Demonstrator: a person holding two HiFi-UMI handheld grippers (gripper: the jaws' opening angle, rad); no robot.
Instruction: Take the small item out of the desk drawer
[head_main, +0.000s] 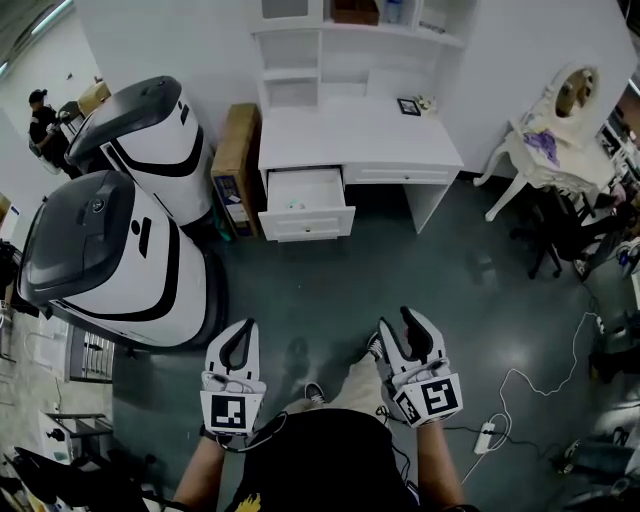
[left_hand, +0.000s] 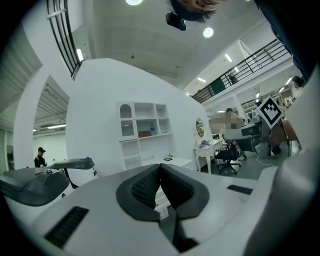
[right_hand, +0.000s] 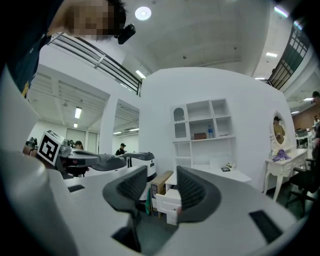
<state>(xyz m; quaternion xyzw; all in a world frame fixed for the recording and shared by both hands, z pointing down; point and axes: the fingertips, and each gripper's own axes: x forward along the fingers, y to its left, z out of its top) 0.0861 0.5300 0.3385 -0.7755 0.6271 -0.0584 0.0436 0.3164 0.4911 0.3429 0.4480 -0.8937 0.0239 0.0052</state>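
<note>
white desk (head_main: 360, 140) stands at the far wall in the head view, with a shelf unit (head_main: 300, 55) on its top. its left drawer (head_main: 305, 222) is pulled out toward the near side. the small item (head_main: 292, 204) lies inside on the drawer floor, too small to identify. a cardboard box (head_main: 235, 160) leans just left of the desk. two large white-and-black machines (head_main: 110, 250) stand further left. a vanity table with an oval mirror (head_main: 560, 125) and a black office chair (head_main: 560, 235) stand at the right. a power strip (head_main: 486, 437) lies on the grey floor (head_main: 400, 270) near the right. the left gripper (head_main: 238, 340) and right gripper (head_main: 402, 328) are held level at the near edge, well apart from the desk.

left gripper view: the two jaws meet at their tips with no gap, and nothing is clamped between them. the desk and shelf unit show beyond, with one machine at the left.

right gripper view: the jaws stand partly apart with a clear gap. no object is held. the cardboard box and the open drawer show far off through the gap.
</note>
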